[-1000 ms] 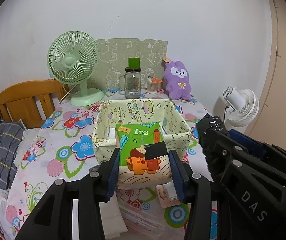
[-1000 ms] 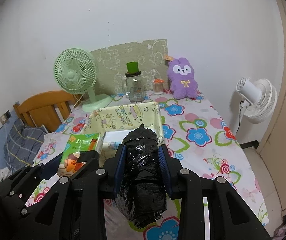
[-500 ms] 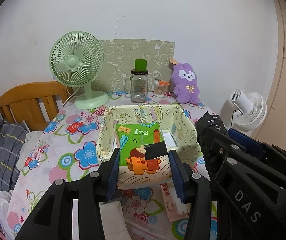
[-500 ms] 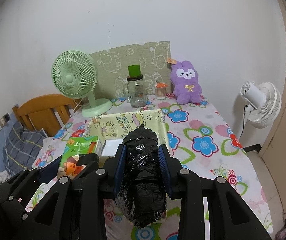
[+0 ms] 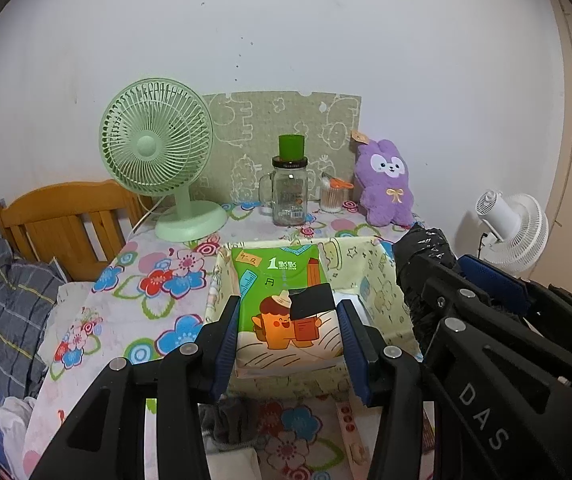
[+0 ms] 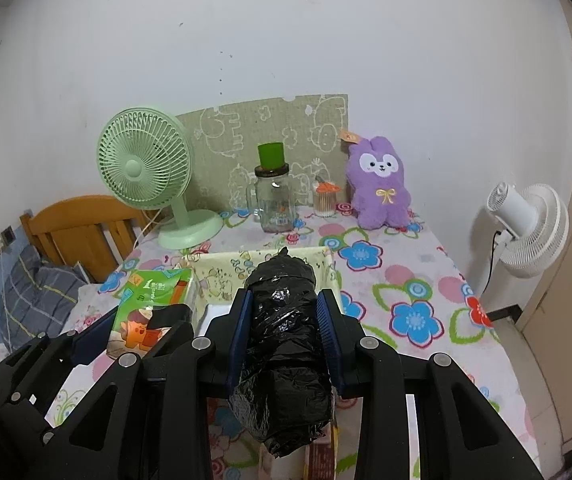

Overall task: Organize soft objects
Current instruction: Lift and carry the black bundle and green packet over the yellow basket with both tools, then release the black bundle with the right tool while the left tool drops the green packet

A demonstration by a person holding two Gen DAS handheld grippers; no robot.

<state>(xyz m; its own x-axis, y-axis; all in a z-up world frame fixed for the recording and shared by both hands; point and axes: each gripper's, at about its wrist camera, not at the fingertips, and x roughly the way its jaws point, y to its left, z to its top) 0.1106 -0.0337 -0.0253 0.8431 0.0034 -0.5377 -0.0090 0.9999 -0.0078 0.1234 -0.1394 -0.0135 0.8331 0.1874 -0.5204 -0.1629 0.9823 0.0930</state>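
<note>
Progress over the last second is a steady advance: in both wrist views the cloth storage bin (image 5: 369, 280) has slid from the centre of the frame down toward the grippers, and the far end of the table has drawn closer, so we read both hands as carrying their loads forward over the floral tablecloth (image 5: 134, 292) to the bin.

Our left gripper (image 5: 289, 336) is clenched on the green tissue pack (image 5: 286, 300), blue pads pressed against its two sides; the pack sits at lower centre of the left view, its far end now overlapping the bin's open mouth. Our right gripper (image 6: 284, 336) is clamped on the black plastic-wrapped bundle (image 6: 282, 344), which fills the lower centre of the right view and whose tied top now covers the bin's (image 6: 222, 268) near rim. Neither grip has widened or tightened across the frames, and neither load has slipped between the pads.

For the task, we judge both soft items to be almost at the drop point but not yet inside; lowering and letting go remain. At the top of both views the green desk fan (image 5: 156, 148), the glass jar (image 5: 289, 192) and the purple plush rabbit (image 5: 385, 184) stand undisturbed against the wall. We think the plush may be another soft item awaiting its turn.
</note>
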